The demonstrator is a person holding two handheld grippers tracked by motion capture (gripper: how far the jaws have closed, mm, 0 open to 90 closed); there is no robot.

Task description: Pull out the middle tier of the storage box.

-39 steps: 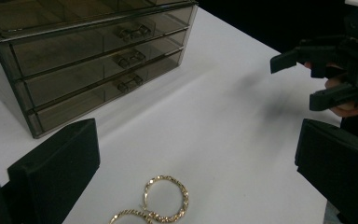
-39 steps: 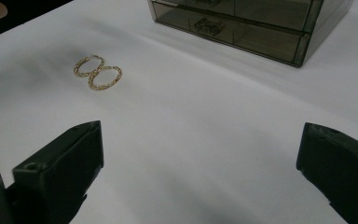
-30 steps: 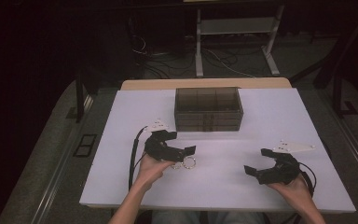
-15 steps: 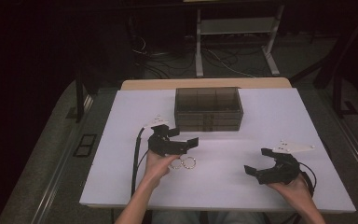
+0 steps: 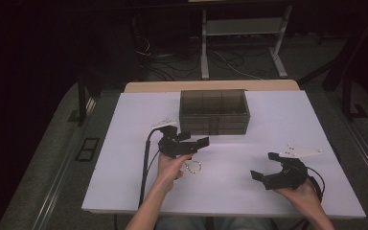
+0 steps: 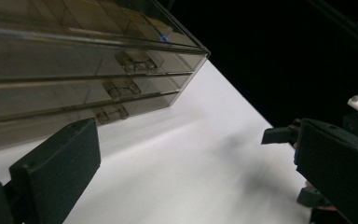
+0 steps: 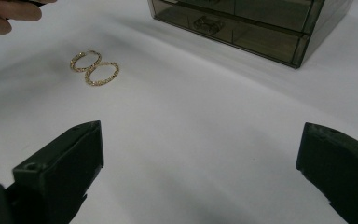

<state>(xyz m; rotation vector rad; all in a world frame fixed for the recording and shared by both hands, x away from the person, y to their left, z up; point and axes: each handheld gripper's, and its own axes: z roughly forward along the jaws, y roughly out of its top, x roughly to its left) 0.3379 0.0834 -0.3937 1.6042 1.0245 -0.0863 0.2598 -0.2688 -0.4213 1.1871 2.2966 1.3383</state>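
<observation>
Bring the wide-open, empty left gripper (image 5: 195, 143) slowly toward the smoky clear plastic drawer box (image 5: 214, 111) at twelve o'clock, aiming for a small drawer handle (image 6: 122, 87).

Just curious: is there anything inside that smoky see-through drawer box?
The drawer box looks empty through its tinted top compartments and front drawers; its back corners are too dark to tell. The gold earrings lie outside.

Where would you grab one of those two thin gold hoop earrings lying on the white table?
Probably at the rim of the gold hoop earring on its free side, away from where it touches or overlaps its twin. Both lie flat on the white table, so come from straight above, one jaw inside the ring and one outside, pinching the thin wire. The open right gripper faces them.
</observation>
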